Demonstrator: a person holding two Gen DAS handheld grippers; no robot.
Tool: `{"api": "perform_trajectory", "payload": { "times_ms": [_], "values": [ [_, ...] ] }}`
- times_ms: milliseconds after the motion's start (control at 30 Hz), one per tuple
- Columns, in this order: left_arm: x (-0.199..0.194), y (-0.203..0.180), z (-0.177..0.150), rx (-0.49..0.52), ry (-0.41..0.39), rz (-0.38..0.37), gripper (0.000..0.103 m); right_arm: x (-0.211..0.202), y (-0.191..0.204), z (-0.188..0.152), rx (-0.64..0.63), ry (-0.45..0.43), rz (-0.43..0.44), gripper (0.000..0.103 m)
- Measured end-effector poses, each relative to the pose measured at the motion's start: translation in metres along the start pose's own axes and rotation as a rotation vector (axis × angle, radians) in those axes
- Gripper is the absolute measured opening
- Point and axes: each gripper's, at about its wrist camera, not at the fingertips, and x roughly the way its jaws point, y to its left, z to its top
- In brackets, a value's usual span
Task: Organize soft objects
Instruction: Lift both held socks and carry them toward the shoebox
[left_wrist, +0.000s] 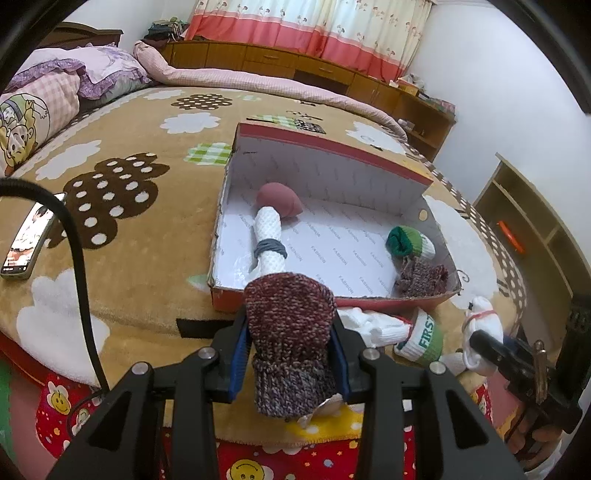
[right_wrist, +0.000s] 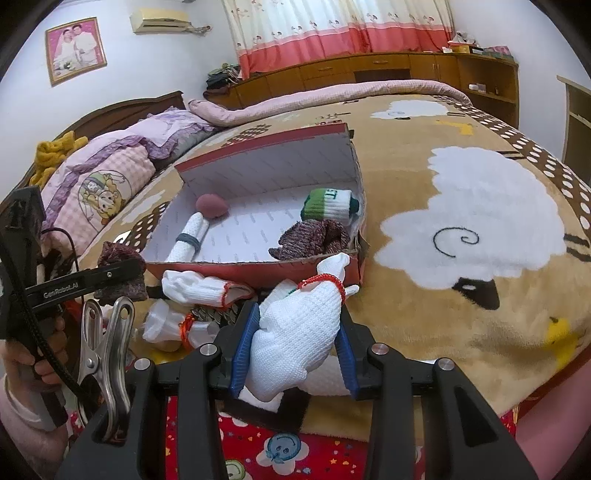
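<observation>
Reading "FASHION" across the box (left_wrist: 295, 155) lining and "FIRST" on a sock (left_wrist: 421, 338), your left gripper (left_wrist: 291, 332) clamps a maroon knit sock (left_wrist: 290, 325); your right gripper (right_wrist: 295, 332) clamps a white sock (right_wrist: 291, 343), both tilted down before the box on the bed (right_wrist: 461, 295).

Left claw (left_wrist: 291, 354) clamped, right claw (right_wrist: 295, 347) clamped, both angled downward

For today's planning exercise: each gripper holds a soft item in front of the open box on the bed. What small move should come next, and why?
Probably carry the left gripper forward over the box rim and let go of the maroon knitted piece next to the matching knit already inside. The pads are shut on it, the box stands open just ahead, and the right gripper with its white glove can follow.
</observation>
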Motion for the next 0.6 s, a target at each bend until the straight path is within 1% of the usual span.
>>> {"api": "perform_trajectory", "payload": {
  "times_ms": [333, 600],
  "values": [
    [-0.002, -0.012, 0.018, 0.039, -0.024, -0.01, 0.039, 0.0, 0.006, 0.008, -0.027, -0.004, -0.001, 0.041],
    [0.006, -0.026, 0.033, 0.068, -0.027, -0.022, 0.039, -0.001, 0.008, 0.017, -0.047, -0.014, -0.009, 0.041]
  ]
}}
